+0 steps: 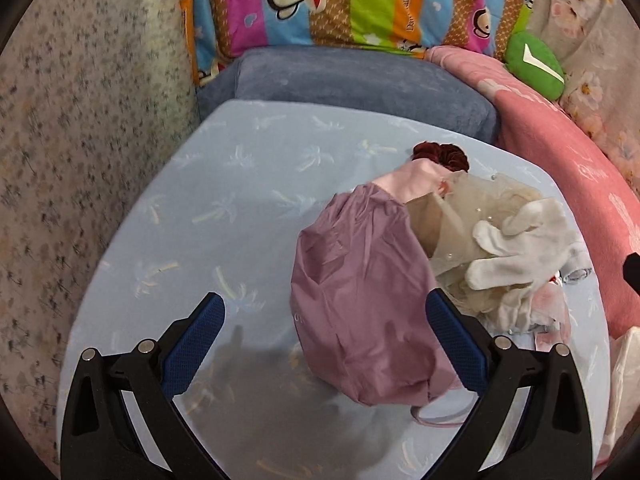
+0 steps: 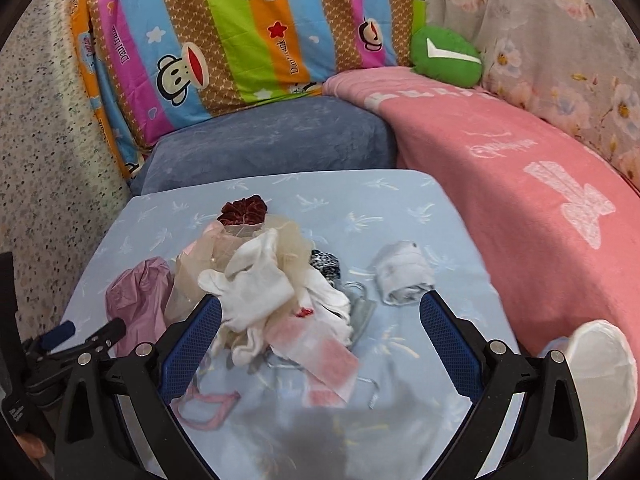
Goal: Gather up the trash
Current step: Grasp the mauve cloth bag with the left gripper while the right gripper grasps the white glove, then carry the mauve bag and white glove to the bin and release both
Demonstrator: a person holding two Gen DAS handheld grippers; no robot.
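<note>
Judging from how things lie, the main risk is that either pair of tongs closes on more than one piece, because the trash is a tangled heap, not separate items. Going left to right across the pale blue table (image 2: 400, 200): the left tongs (image 1: 324, 316) hang spread wide and empty above its near left part, with the right pad just over the edge of a mauve bag (image 1: 360, 312) that lies crumpled and slack; its thin film would likely slip or tear if pinched at a fold, and its pink cord (image 1: 436, 420) loops loose at the near end and could snag. Next to it, touching, sits the heap (image 2: 272, 292): a dark red scrunchie (image 2: 244, 208) at the far end, beige netting (image 2: 288, 244) with small beads, a white glove (image 2: 248, 288) draped on top, a pink-and-white wrapper (image 2: 320, 352) and a thin wire hanger (image 2: 360, 296) partly buried. Lifting the glove may drag the netting and tip lighter bits off the table. The right tongs (image 2: 320, 320) are likewise spread and empty, straddling the near side of this heap. Right of it, apart, lies a rolled white cloth (image 2: 404, 276). At the far right edge a white bag (image 2: 600, 380) stands near the pink blanket (image 2: 520, 184), probably the collecting sack, though I cannot tell.
</note>
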